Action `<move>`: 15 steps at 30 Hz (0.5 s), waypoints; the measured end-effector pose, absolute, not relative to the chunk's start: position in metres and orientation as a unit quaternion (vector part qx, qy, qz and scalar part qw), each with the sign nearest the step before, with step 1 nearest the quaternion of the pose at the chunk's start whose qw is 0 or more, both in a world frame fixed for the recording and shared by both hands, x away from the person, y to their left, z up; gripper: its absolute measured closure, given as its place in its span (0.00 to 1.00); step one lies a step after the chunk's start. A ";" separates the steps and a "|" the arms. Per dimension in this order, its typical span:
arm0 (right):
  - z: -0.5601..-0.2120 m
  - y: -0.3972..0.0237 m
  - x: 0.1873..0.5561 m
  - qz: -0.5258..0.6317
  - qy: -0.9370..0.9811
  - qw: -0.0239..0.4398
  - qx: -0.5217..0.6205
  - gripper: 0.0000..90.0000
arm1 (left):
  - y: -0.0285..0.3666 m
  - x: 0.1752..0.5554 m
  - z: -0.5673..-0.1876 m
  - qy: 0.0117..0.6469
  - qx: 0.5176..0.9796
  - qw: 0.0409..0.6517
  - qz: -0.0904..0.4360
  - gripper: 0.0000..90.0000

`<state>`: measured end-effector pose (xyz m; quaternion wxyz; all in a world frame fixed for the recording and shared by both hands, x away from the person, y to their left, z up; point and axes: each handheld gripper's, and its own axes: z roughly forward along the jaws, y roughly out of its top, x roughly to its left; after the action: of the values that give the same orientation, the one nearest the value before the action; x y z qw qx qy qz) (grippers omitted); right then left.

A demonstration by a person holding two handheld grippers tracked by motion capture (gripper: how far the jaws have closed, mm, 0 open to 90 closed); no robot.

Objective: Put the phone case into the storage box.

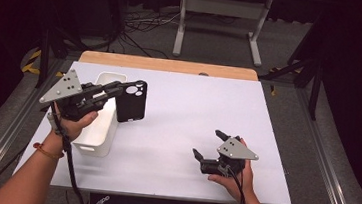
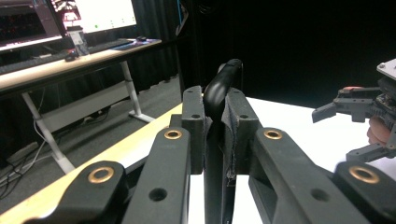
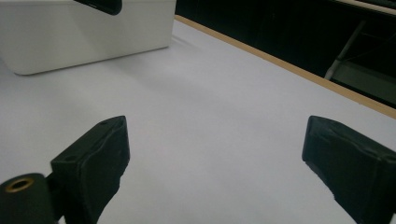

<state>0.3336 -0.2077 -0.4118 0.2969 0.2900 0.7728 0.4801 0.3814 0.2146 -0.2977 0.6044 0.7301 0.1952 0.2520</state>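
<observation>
While the white table (image 1: 181, 127) carries only a white bin (image 1: 100, 124) at its left, the left gripper (image 1: 120, 90) clamps a black phone case (image 1: 132, 101) and holds it in the air just beside that bin. By my judgement the case is lifted but not yet placed. The right gripper (image 1: 209, 147) rests with its jaws spread and nothing between them. Dark curtains and desks surround the table.

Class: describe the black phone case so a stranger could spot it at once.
On the white table, find the white bin at the left. Beside it, the left gripper holds the phone case up. It is flat and black, with camera holes.
</observation>
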 end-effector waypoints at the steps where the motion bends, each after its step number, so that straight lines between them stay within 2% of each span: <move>1: -0.412 -0.208 0.334 0.480 0.773 0.297 0.290 0.08 | 0.215 0.381 -0.298 0.195 0.730 0.604 0.252 0.90; 15: -0.416 -0.209 0.336 0.465 0.782 0.298 0.288 0.06 | 0.246 0.402 -0.288 0.188 0.730 0.602 0.263 0.90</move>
<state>0.3359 -0.2090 -0.4164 0.2977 0.2882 0.7821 0.4655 0.4020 0.2456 -0.2877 0.6019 0.7302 0.1877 0.2633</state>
